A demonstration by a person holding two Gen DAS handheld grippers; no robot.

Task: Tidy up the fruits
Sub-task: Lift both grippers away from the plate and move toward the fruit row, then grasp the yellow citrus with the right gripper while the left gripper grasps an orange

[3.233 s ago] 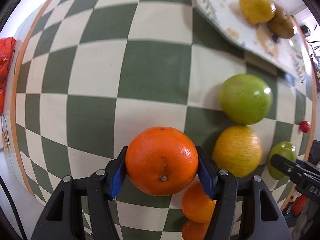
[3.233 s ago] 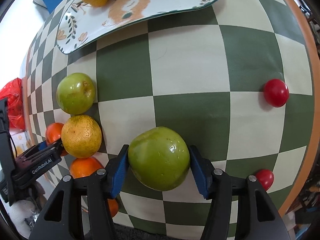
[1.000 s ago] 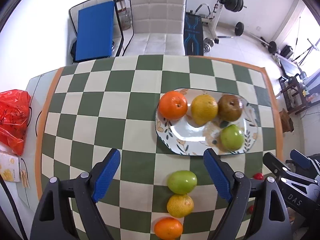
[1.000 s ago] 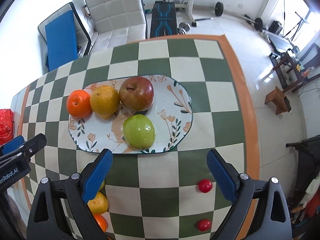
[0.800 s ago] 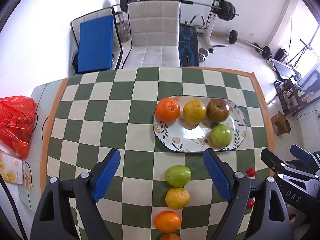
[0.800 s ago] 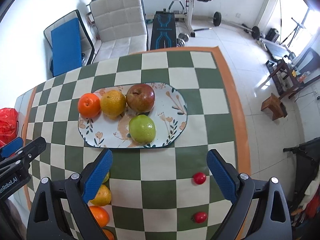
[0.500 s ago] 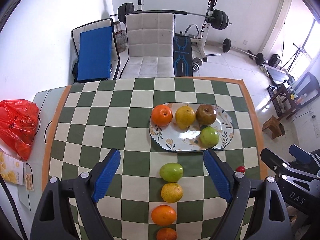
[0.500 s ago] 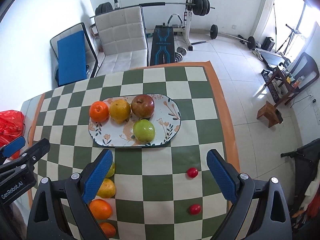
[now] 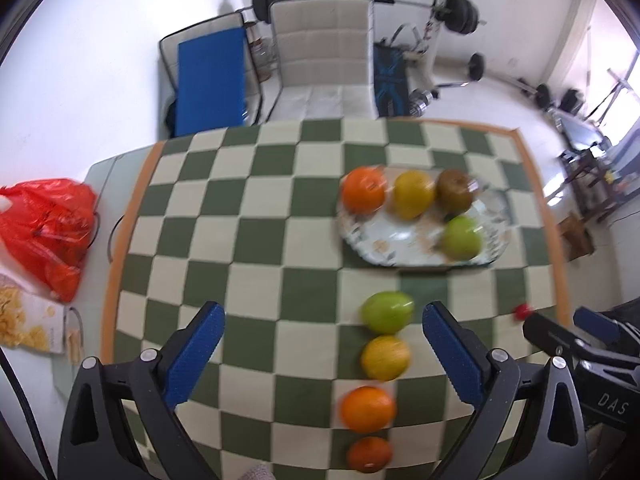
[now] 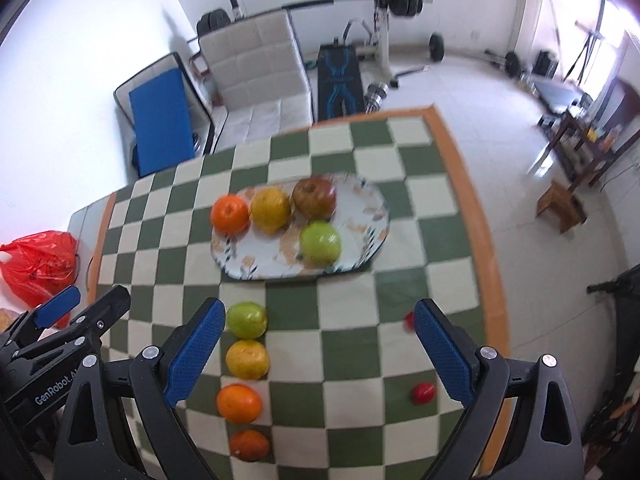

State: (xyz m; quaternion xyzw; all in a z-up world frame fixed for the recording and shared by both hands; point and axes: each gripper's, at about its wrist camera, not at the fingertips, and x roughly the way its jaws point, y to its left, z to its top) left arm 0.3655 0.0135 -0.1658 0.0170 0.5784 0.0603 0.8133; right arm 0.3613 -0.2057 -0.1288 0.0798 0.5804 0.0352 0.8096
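Observation:
A flowered oval plate [image 9: 384,240] [image 10: 256,252] holds an orange [image 9: 364,196], a yellow citrus [image 9: 414,194], a red-brown apple [image 10: 315,197] and a green apple [image 10: 321,242]. Below it on the checked cloth runs a row: green apple [image 9: 387,312], yellow citrus [image 9: 385,357], orange [image 9: 368,409], darker orange [image 9: 369,454]. Two cherry tomatoes [image 10: 409,319] [image 10: 423,393] lie to the right. My left gripper [image 9: 323,312] hangs high above the row, its jaws opening with nothing between them. My right gripper [image 10: 319,308] is open and empty, also high above the table.
A red plastic bag [image 9: 48,232] and a snack packet [image 9: 24,328] lie off the cloth's left side. Beyond the table's far edge stand a padded white chair [image 9: 324,64], a blue mat [image 9: 212,80] and a weight bench [image 10: 340,76]. An orange border [image 10: 472,208] marks the cloth's edge.
The orange and green apple once gripped now lie on the plate. Both grippers have since risen away from the table, and the left jaws have spread wider.

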